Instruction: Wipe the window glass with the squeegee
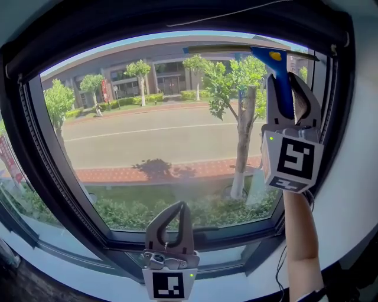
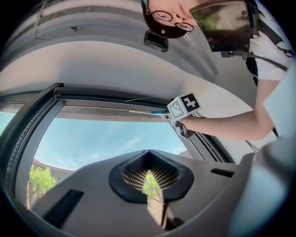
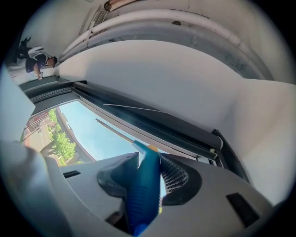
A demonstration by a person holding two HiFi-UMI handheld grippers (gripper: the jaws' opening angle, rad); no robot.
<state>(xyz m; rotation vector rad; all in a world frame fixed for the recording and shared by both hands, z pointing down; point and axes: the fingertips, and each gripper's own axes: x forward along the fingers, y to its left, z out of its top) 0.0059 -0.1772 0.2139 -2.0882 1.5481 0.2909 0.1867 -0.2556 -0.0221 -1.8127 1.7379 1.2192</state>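
The squeegee [image 1: 277, 68] has a blue handle with a yellow spot and a long thin blade [image 1: 236, 49] lying along the top edge of the window glass [image 1: 153, 141]. My right gripper [image 1: 289, 91] is raised at the upper right and shut on the squeegee's handle [image 3: 144, 187]. My left gripper [image 1: 172, 215] hangs low by the bottom window frame, jaws closed together with nothing in them. In the left gripper view the right gripper's marker cube [image 2: 183, 105] and the blade [image 2: 143, 111] show against the top frame.
A dark window frame [image 1: 53, 171] surrounds the glass, with a rolled blind casing [image 1: 177, 17] across the top. A white sill [image 1: 71, 277] runs below. Outside are trees, a road and buildings. A person's bare forearm [image 1: 301, 236] reaches up at the right.
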